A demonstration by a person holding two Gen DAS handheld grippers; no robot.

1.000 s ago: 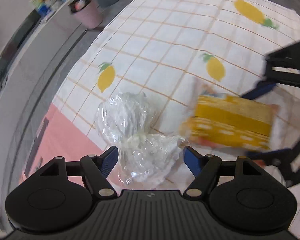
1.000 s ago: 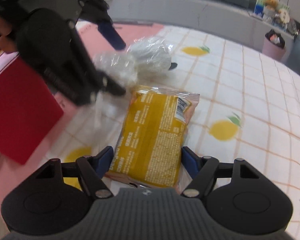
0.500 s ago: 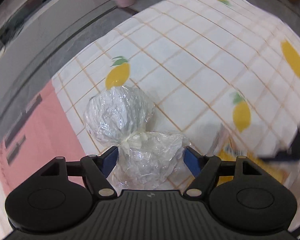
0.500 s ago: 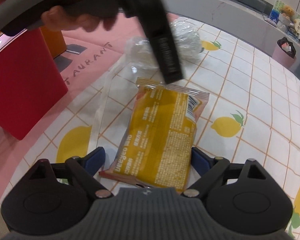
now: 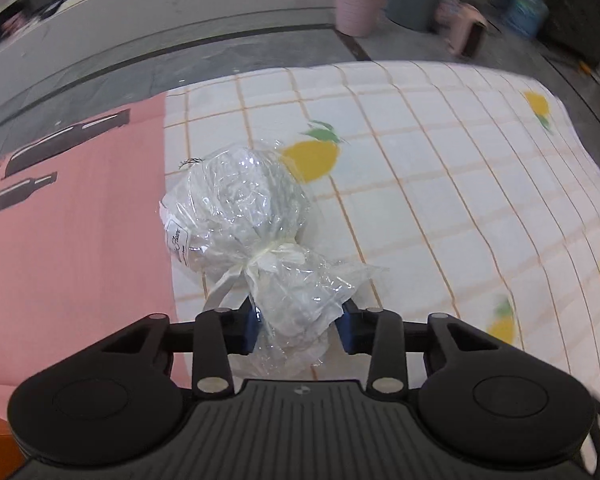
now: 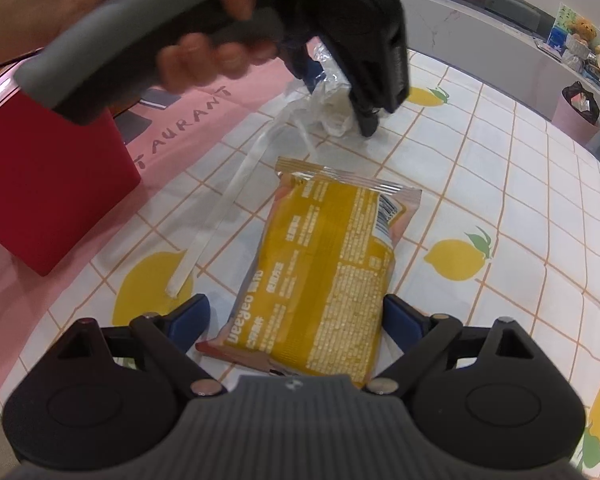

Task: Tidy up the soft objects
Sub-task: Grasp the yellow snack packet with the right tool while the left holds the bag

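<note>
Tied bag (image 5: 236, 208) lies beyond snack packet (image 6: 324, 276) on tablecloth (image 6: 500, 184).

surface (image 6: 512, 184): white lemon-print grid cloth, pink mat (image 5: 72, 264) along one edge | near middle: yellow snack packet (image 6: 328, 276) lying flat | by mat edge: clear tied bag (image 5: 240, 208) | on mat: red box (image 6: 40, 184)

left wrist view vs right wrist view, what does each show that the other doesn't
Only the left wrist view shows the tied bag's round body and the left tongs, which have just been closing, squeezing its crinkled tail. Only the right wrist view shows the yellow snack packet between the open right tongs, the red box and the hand holding the other tool. Both show the lemon-print cloth and pink mat.
</note>
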